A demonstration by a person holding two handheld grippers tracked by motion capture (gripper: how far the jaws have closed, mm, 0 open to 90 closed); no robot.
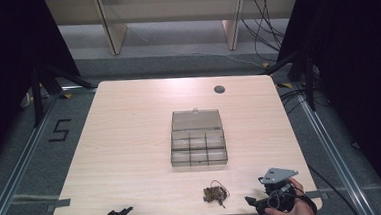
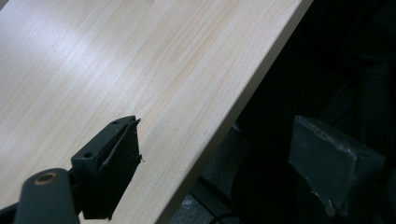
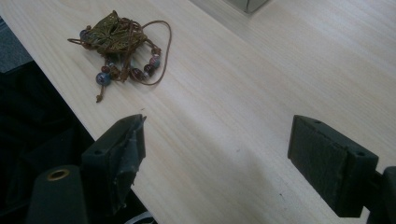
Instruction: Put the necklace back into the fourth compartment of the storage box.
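A small brown drawstring pouch with beaded cords (image 1: 214,193) (image 3: 116,35) lies near the table's front edge. Behind it, at mid-table, stands a clear compartment box (image 1: 198,147) with its lid open flat toward the back. My right gripper (image 1: 258,202) (image 3: 217,154) hovers low at the front right corner, held by a hand, jaws wide apart and empty, the pouch ahead of it to its left. At the front left edge my left gripper (image 1: 121,214) (image 2: 215,156) is open too, one jaw over the wood and the other past the table's rim.
The light wooden table (image 1: 130,141) has a round cable hole (image 1: 219,89) at the back right. Dark floor, metal rails and cables surround it. In the right gripper view a corner of the clear box (image 3: 250,4) shows at the top.
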